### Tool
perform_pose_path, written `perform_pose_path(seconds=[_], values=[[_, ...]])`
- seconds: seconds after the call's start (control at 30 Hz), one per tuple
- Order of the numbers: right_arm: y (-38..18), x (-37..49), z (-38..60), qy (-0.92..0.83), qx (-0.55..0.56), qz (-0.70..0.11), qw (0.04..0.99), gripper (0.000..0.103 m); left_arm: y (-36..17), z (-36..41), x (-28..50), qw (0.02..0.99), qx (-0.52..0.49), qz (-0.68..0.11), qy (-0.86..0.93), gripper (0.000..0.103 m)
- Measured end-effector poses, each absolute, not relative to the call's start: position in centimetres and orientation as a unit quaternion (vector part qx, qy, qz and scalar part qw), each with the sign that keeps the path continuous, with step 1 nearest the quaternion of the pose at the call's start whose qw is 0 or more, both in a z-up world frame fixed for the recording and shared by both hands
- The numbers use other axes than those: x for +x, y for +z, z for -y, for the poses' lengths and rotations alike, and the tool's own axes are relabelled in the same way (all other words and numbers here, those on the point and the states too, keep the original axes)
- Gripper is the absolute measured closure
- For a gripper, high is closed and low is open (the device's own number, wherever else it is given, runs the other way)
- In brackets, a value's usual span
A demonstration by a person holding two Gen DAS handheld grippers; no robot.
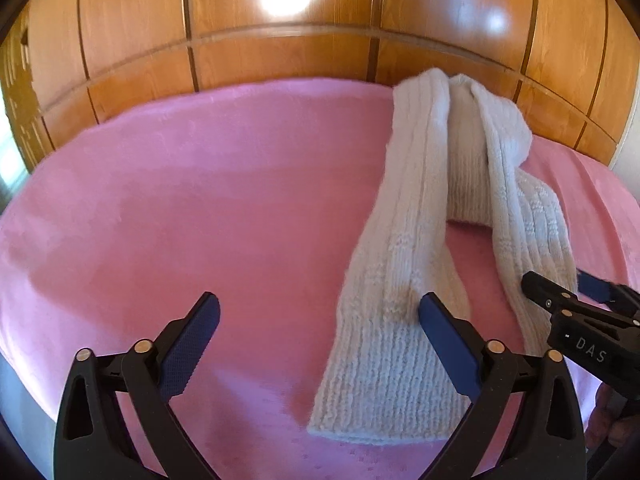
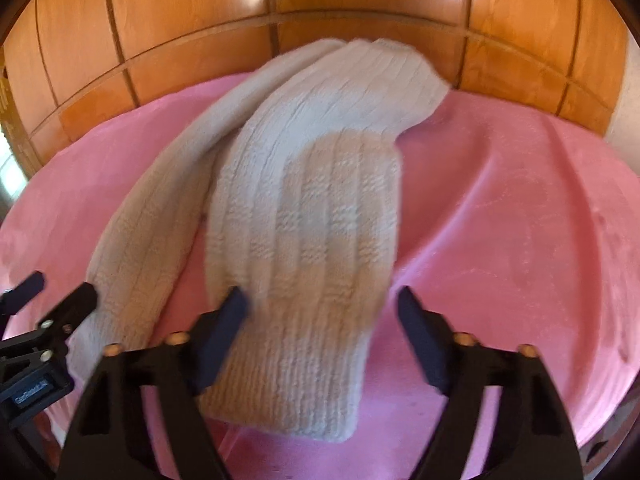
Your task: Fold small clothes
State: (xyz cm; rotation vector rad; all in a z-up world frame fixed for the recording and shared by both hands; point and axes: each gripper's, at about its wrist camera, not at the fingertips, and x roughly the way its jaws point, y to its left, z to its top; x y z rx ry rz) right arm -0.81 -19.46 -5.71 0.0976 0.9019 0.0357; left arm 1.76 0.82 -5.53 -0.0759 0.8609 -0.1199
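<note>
Two long white ribbed knit socks lie on a pink blanket (image 1: pixel 180 200), overlapping at their far ends. The left sock (image 1: pixel 392 320) runs toward my left gripper (image 1: pixel 320 300), which is open; its right finger (image 1: pixel 444 332) hovers over that sock's cuff while the left finger is over bare blanket. The right sock (image 2: pixel 316 240) has its cuff between the fingers of my right gripper (image 2: pixel 320 294). Those jaws stand partly apart: the left pad is at the cuff's edge and the right pad is off it. Each gripper also shows at the edge of the other's view: right gripper (image 1: pixel 560 284), left gripper (image 2: pixel 60 288).
A glossy wooden panelled wall (image 1: pixel 280 52) rises just behind the blanket's far edge. The blanket (image 2: pixel 520 220) has raised folds to the right of the socks. Bare pink blanket stretches left of the left sock.
</note>
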Motion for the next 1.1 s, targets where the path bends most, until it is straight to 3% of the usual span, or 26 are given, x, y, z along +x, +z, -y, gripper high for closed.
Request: perform_pose_path(seconds=[0.03, 0.07, 0.1, 0.13, 0.17, 0.2, 0.23, 0.53, 0.87, 0.9, 0.97, 1.0, 1.03, 1.1], values=[[-5.7, -0.8, 19.3, 0.027, 0.043, -0.436, 0.899, 0.052, -5.9, -0.7, 2.1, 0.908, -0.035, -0.413, -0.066, 0.023], [-5.6, -0.9, 19.3, 0.037, 0.042, -0.435, 0.899, 0.057, -6.3, -0.6, 2.2, 0.902, -0.034, -0.423, -0.078, 0.039], [-5.3, -0.9, 19.4, 0.046, 0.041, -0.433, 0.899, 0.069, -6.6, -0.5, 2.4, 0.899, -0.033, -0.429, -0.087, 0.053], [-4.9, -0.9, 19.7, 0.05, 0.039, -0.429, 0.901, 0.085, -6.9, -0.5, 2.4, 0.894, -0.039, -0.434, -0.103, 0.059], [-4.3, -1.0, 20.2, 0.048, 0.037, -0.423, 0.904, 0.094, -6.9, -0.5, 2.3, 0.894, -0.041, -0.431, -0.114, 0.07], [-3.8, -1.0, 20.6, 0.049, 0.038, -0.42, 0.905, 0.097, -6.8, -0.5, 2.3, 0.895, -0.038, -0.427, -0.124, 0.083], [-3.1, -1.1, 21.6, 0.054, 0.043, -0.415, 0.907, 0.097, -6.7, -0.5, 2.2, 0.894, -0.038, -0.426, -0.134, 0.089], [2.3, -1.3, 35.7, -0.124, -0.01, -0.362, 0.924, 0.097, -2.2, -7.2, 4.1, 0.911, -0.107, -0.38, -0.117, 0.092], [1.1, 4.6, 52.8, -0.319, 0.003, -0.399, 0.859, 0.096, 4.1, -18.4, 16.2, 0.934, -0.103, -0.336, 0.065, 0.093], [0.7, 5.5, 53.8, -0.327, 0.007, -0.408, 0.852, 0.094, 4.5, -19.0, 17.7, 0.933, -0.102, -0.336, 0.079, 0.093], [0.6, 6.1, 54.0, -0.335, 0.001, -0.408, 0.849, 0.074, 4.8, -19.5, 20.0, 0.929, -0.106, -0.344, 0.088, 0.091], [0.8, 6.3, 53.8, -0.338, -0.004, -0.403, 0.851, 0.05, 4.5, -19.3, 21.1, 0.926, -0.101, -0.351, 0.099, 0.089], [1.0, 6.2, 53.4, -0.339, -0.007, -0.397, 0.853, 0.043, 4.3, -19.1, 21.8, 0.924, -0.095, -0.355, 0.106, 0.087], [2.0, 6.0, 51.3, -0.323, -0.005, -0.381, 0.866, 0.042, 3.7, -18.4, 22.9, 0.922, -0.076, -0.363, 0.115, 0.077]])
